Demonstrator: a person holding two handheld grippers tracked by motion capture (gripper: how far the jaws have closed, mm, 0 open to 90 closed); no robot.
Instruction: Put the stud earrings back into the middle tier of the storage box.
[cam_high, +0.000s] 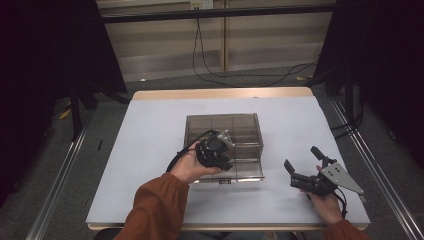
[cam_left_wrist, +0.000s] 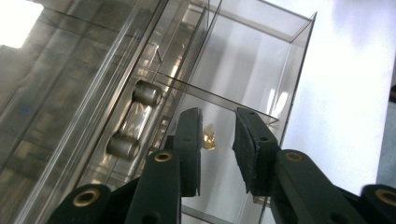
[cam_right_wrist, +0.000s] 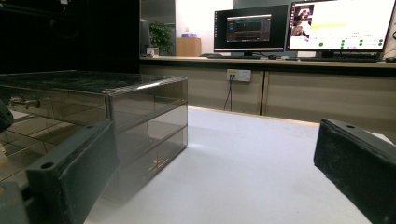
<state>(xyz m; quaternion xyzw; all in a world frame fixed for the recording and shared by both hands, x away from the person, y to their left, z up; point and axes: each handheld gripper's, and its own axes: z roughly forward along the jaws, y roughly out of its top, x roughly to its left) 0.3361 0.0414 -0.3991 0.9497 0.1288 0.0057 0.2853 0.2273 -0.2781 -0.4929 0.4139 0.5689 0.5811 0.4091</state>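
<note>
A smoky clear drawer box (cam_high: 240, 131) stands in the middle of the white table. Its lower drawer (cam_left_wrist: 261, 70) is pulled out toward the person, and a small golden object (cam_left_wrist: 208, 138) lies on the drawer floor. My left gripper (cam_high: 220, 159) hangs over that drawer at the box's front. In the left gripper view its jaws (cam_left_wrist: 218, 116) stand slightly apart, open, with nothing between them and the golden object just beyond their tips. A metal bar handle (cam_left_wrist: 135, 119) sits to their left. My right gripper (cam_high: 301, 157) rests open, right of the box, holding nothing (cam_right_wrist: 215, 140).
The box's side wall (cam_right_wrist: 144, 116) is on the left in the right gripper view, with bare white table surface (cam_right_wrist: 252, 158) beyond it. Monitors (cam_right_wrist: 299, 25) stand on a far desk. Dark frame posts (cam_high: 75, 105) flank the table, and a cable (cam_high: 240, 75) runs behind it.
</note>
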